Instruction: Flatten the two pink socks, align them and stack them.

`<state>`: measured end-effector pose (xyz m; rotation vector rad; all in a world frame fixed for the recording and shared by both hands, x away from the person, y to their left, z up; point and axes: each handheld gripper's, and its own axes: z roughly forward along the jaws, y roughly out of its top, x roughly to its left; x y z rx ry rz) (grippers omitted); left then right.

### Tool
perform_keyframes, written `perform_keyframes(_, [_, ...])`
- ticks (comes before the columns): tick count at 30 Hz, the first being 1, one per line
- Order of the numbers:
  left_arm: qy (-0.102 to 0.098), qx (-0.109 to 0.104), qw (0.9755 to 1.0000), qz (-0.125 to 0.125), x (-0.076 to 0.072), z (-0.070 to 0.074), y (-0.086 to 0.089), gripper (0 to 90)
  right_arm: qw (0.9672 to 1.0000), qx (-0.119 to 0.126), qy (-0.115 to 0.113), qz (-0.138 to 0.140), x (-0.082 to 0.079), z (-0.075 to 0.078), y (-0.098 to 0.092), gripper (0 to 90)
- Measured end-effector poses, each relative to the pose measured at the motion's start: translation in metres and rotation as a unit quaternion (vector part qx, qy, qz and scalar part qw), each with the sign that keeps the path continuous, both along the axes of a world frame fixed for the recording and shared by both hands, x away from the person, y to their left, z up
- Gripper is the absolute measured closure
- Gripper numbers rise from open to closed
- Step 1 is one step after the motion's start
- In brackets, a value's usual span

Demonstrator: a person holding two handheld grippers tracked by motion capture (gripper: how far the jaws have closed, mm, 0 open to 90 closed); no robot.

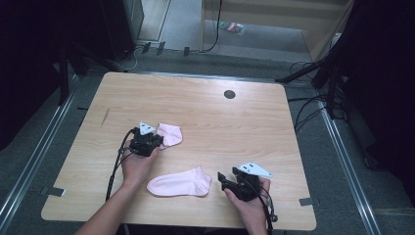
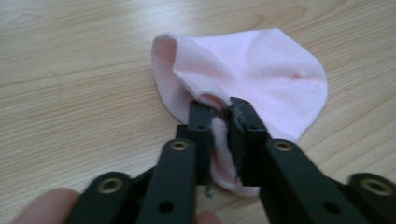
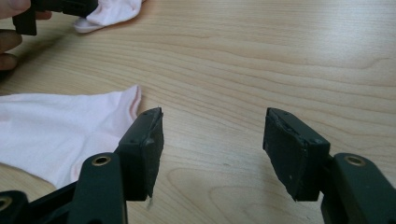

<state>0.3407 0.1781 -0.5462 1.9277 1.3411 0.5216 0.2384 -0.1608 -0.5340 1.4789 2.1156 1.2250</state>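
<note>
My left tool [image 2: 219, 109] pinches the far sock's [image 2: 261, 70] cuff to lift it; my right tool [image 3: 212, 140] waits empty, half open, beside the near sock [image 3: 56, 126].

No text, label, brand, number or sign can be read in any of the views. The light wooden table [image 1: 205, 112], the pale pink cotton socks [image 1: 179, 183] and the black metal tools bear no print that can be made out. A small many-coloured packet on the floor beyond the table [image 1: 232, 27] is too small and blurred to read.
</note>
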Motion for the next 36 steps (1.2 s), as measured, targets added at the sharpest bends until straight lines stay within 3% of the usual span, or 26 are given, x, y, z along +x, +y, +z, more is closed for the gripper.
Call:
perform_keyframes(3, [0.002, -0.015, 0.9995, -0.028, -0.002, 0.003, 0.002, 84.9, 1.0000, 0.000, 0.002, -0.003, 0.000, 0.000, -0.001, 39.5])
perform_keyframes(5, [-0.003, -0.036, 0.9977, -0.058, -0.008, 0.008, 0.002, 85.2, 1.0000, 0.000, -0.001, -0.002, 0.000, 0.000, -0.002, 39.5])
perform_keyframes(7, [-0.006, -0.055, 0.9941, -0.093, -0.015, 0.013, 0.001, 85.3, 1.0000, 0.000, 0.001, -0.003, -0.001, 0.000, -0.003, 39.6])
perform_keyframes(8, [-0.003, -0.049, 0.9915, -0.120, -0.022, 0.017, -0.003, 85.3, 1.0000, -0.002, 0.000, -0.004, -0.002, 0.000, -0.002, 39.5])
perform_keyframes(9, [-0.003, -0.049, 0.9915, -0.120, -0.022, 0.017, -0.003, 85.1, 1.0000, -0.002, 0.000, -0.004, -0.002, 0.000, -0.002, 39.5])
perform_keyframes(10, [0.008, -0.053, 0.9890, -0.138, -0.023, 0.015, -0.005, 85.1, 1.0000, -0.002, 0.000, -0.003, -0.002, -0.001, -0.002, 39.6])
perform_keyframes(11, [0.007, -0.033, 0.9885, -0.148, -0.024, 0.012, -0.005, 82.3, 1.0000, -0.004, -0.004, -0.002, -0.002, 0.000, 0.001, 39.4])
perform_keyframes(12, [0.007, -0.033, 0.9885, -0.148, -0.024, 0.012, -0.005, 78.0, 1.0000, -0.005, -0.006, 0.002, -0.002, 0.000, 0.002, 39.4])
perform_keyframes(13, [-0.006, -0.028, 0.9890, -0.145, -0.024, 0.010, -0.004, 78.0, 1.0000, -0.005, -0.006, 0.002, -0.002, 0.000, 0.002, 39.4])
perform_keyframes(14, [-0.013, -0.031, 0.9920, -0.121, -0.024, 0.009, 0.001, 57.4, 0.9996, 0.001, -0.006, 0.027, -0.003, 0.005, 0.012, 42.1])
perform_keyframes(15, [-0.013, -0.031, 0.9920, -0.121, -0.024, 0.009, 0.001, 53.1, 0.9996, 0.001, -0.006, 0.027, -0.003, 0.005, 0.012, 42.1])
perform_keyframes(16, [-0.025, -0.051, 0.9919, -0.114, -0.028, 0.010, 0.007, 52.5, 0.9984, 0.001, -0.012, 0.055, -0.004, 0.012, 0.025, 44.8])
perform_keyframes(19, [-0.025, -0.065, 0.9909, -0.115, -0.035, 0.011, 0.012, 54.0, 0.9957, -0.005, -0.026, 0.089, -0.003, 0.019, 0.043, 48.7])
perform_keyframes(21, [-0.008, -0.060, 0.9910, -0.119, -0.043, 0.007, 0.013, 62.8, 0.9922, -0.016, -0.038, 0.118, 0.004, 0.029, 0.075, 54.0])
perform_keyframes(24, [0.004, -0.054, 0.9915, -0.118, -0.045, 0.003, 0.011, 66.2, 0.9904, -0.021, -0.038, 0.131, 0.010, 0.031, 0.090, 58.9])
perform_keyframes(25, [0.011, -0.043, 0.9920, -0.119, -0.047, 0.000, 0.010, 68.3, 0.9879, -0.033, -0.031, 0.148, 0.017, 0.030, 0.108, 60.8])
perform_keyframes(26, [0.011, -0.043, 0.9920, -0.119, -0.047, 0.000, 0.010, 70.1, 0.9879, -0.033, -0.031, 0.148, 0.017, 0.030, 0.108, 60.8])
perform_keyframes(30, [0.012, -0.032, 0.9921, -0.121, -0.047, -0.004, 0.008, 74.8, 0.9824, -0.087, -0.037, 0.161, 0.033, 0.024, 0.139, 64.5])
perform_keyframes(33, [0.006, -0.024, 0.9923, -0.121, -0.048, -0.005, 0.005, 78.5, 0.9801, -0.105, -0.023, 0.167, 0.047, 0.016, 0.153, 65.7])
perform_keyframes(34, [0.009, -0.030, 0.9919, -0.123, -0.048, -0.005, 0.005, 81.2, 0.9755, -0.120, -0.016, 0.184, 0.054, 0.010, 0.161, 65.4])
perform_keyframes(36, [0.011, -0.030, 0.9921, -0.121, -0.047, -0.005, 0.006, 82.3, 0.9739, -0.130, -0.015, 0.186, 0.056, 0.008, 0.164, 65.5])
